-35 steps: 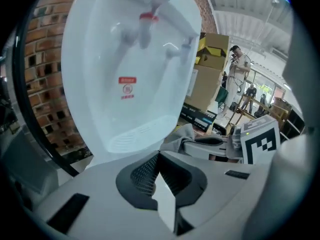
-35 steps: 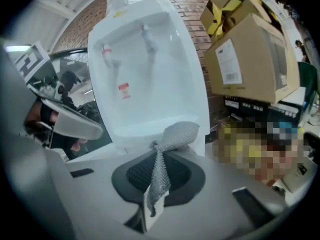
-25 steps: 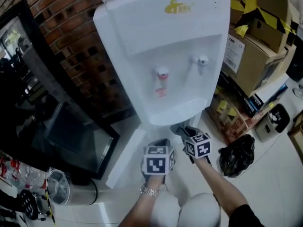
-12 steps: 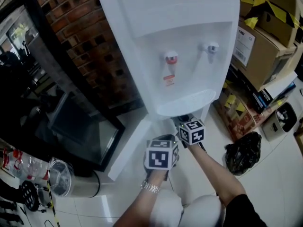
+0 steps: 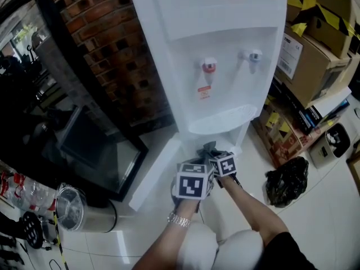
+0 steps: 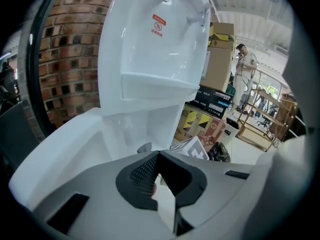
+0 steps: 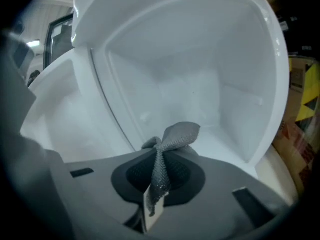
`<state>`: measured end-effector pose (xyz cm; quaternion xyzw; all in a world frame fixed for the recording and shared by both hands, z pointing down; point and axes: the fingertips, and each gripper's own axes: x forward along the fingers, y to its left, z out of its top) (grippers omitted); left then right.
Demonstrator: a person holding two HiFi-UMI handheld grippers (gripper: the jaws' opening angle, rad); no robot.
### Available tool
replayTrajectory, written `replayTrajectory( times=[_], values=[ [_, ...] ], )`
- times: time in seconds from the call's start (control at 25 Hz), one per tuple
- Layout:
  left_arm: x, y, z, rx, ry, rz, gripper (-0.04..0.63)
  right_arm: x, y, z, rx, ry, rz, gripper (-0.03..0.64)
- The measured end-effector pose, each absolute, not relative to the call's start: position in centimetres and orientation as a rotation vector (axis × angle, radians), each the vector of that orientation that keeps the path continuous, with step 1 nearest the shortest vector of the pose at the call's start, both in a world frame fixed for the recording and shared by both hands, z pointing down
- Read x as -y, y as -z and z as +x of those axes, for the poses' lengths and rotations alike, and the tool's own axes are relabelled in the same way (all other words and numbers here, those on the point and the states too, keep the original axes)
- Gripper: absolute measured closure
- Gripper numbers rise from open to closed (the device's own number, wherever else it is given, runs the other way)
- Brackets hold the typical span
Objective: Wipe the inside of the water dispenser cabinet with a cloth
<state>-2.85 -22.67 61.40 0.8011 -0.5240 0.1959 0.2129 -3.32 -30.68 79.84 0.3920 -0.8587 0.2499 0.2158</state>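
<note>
The white water dispenser stands against a brick wall, its lower cabinet door swung open to the left. My right gripper is shut on a grey cloth at the cabinet's mouth. In the right gripper view the cloth sticks up from the shut gripper, just in front of the bare white cabinet interior. My left gripper sits close beside the right one; its jaws are shut on nothing and point up at the dispenser's front and open door.
Cardboard boxes are stacked right of the dispenser, with a black bag on the floor below them. A black glass-fronted unit and a metal can stand to the left. A person stands far off.
The view has slid so the dispenser sits higher and further right. My right gripper with the cloth has drawn in close beside the left gripper.
</note>
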Motion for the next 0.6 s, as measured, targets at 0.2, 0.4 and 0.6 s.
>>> replayTrajectory(
  times=[0.2, 0.4, 0.6],
  values=[
    [22.5, -60.7, -2.6, 1.438, -0.504, 2.235, 0.593, 32.0, -77.1, -1.3, 2.429, -0.677, 1.191, 0.595],
    [22.3, -59.9, -2.7, 1.433, -0.494, 2.249, 0.592, 33.8, -68.2, -1.1, 2.651, -0.502, 1.351, 0.595],
    [22.0, -60.1, -2.9, 1.427, -0.502, 2.246, 0.593, 33.2, -71.1, -4.8, 2.647, -0.447, 1.219, 0.595]
  ],
)
